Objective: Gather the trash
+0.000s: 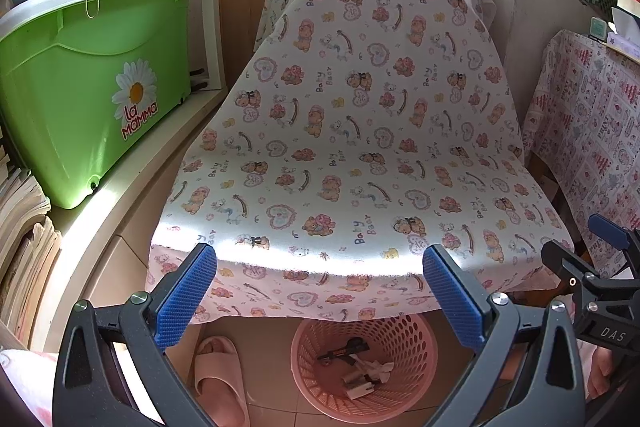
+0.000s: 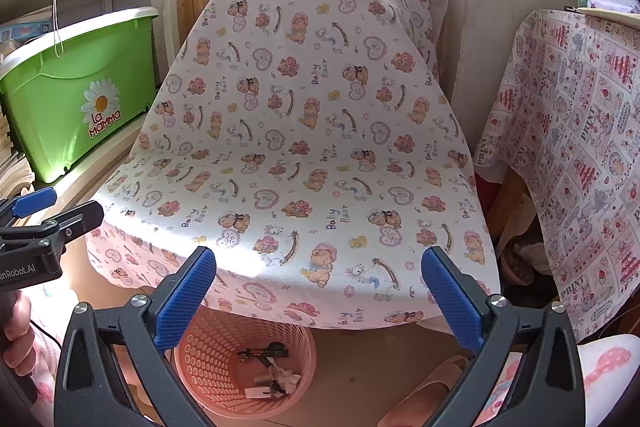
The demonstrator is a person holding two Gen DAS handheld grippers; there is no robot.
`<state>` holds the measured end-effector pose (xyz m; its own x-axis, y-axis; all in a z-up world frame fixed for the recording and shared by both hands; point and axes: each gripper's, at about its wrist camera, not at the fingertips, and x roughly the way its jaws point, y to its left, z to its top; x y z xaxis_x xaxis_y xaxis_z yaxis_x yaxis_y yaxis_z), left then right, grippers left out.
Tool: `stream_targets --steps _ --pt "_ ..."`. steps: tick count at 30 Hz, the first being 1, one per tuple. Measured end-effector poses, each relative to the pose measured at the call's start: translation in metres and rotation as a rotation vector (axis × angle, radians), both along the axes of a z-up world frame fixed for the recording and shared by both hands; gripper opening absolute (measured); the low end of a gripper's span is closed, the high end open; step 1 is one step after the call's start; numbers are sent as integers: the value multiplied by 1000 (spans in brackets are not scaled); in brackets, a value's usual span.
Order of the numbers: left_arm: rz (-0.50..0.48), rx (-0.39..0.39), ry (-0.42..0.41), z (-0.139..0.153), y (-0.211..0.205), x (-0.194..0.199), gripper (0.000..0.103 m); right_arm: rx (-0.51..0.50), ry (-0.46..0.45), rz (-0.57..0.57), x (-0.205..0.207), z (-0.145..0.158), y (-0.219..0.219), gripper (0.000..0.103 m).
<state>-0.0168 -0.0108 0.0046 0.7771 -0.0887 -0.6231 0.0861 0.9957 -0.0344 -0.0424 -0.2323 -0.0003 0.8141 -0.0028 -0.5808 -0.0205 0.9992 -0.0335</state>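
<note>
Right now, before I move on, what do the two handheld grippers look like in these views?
Both match: dark grey plastic arms with teardrop cut-outs and silver screws, tipped with blue dimpled pads. The left gripper and right gripper each show two such fingers. White lettering reads "DAS" on the right one's body and "enRobot.AI" on the left's. The person wears a pink patterned sleeve.

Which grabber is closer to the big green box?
Left. The left gripper is on the same side as the green box; the right gripper is farther over, beyond the left one.
</note>
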Motion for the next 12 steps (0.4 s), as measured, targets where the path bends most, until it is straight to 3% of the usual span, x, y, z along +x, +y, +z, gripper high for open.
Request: stream_targets --steps 12 --pt "-26 22 -32 7 -9 -1 102 -5 12 -21 8 -4 -2 103"
